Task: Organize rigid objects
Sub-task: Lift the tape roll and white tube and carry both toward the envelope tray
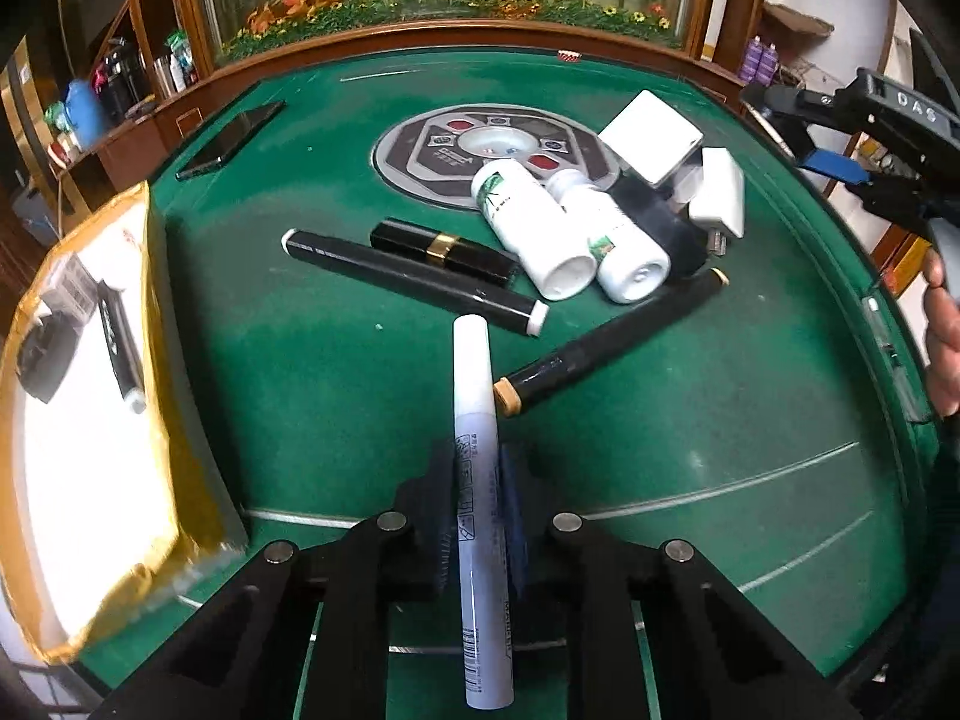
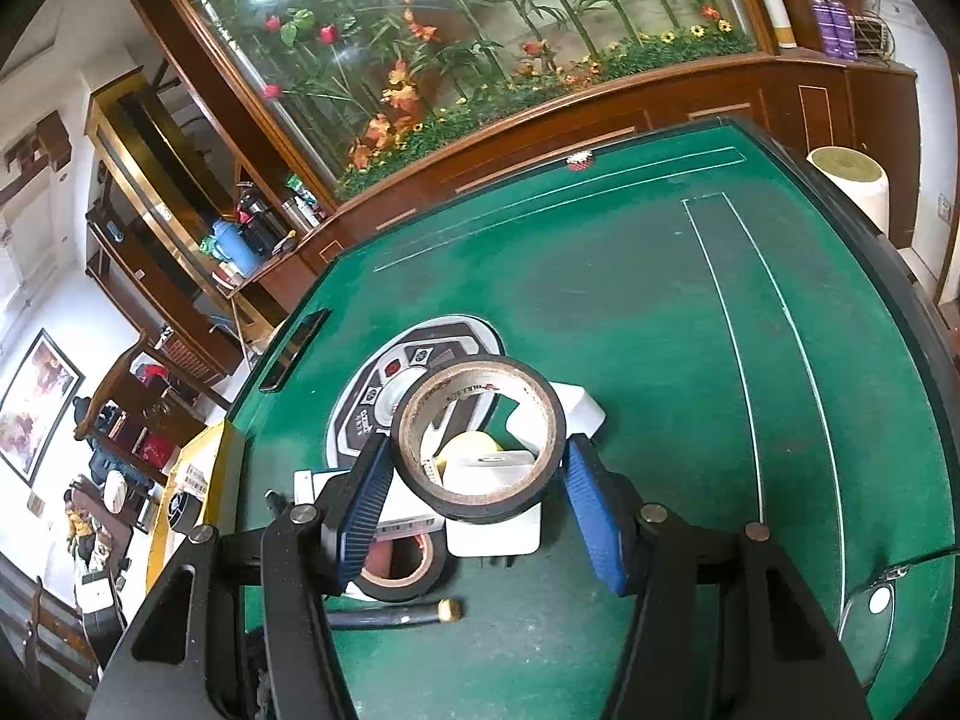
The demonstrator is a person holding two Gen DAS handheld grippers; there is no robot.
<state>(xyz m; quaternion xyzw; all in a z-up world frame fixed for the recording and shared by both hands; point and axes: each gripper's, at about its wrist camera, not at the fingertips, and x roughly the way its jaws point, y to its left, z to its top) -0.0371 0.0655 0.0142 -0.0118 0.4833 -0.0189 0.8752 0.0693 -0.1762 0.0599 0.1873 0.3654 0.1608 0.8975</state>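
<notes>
In the left wrist view my left gripper is shut on a white marker pen, which points away over the green table. Beyond it lie a black pen with white ends, a black lipstick, a black pen with a tan cap, two white bottles and white adapters. In the right wrist view my right gripper is shut on a black tape roll, held above a white adapter and a second tape roll.
A yellow-rimmed box with a white floor stands at the table's left edge and holds a few dark items. A black phone lies at the far left. The round control panel sits mid-table. A wooden cabinet backs the table.
</notes>
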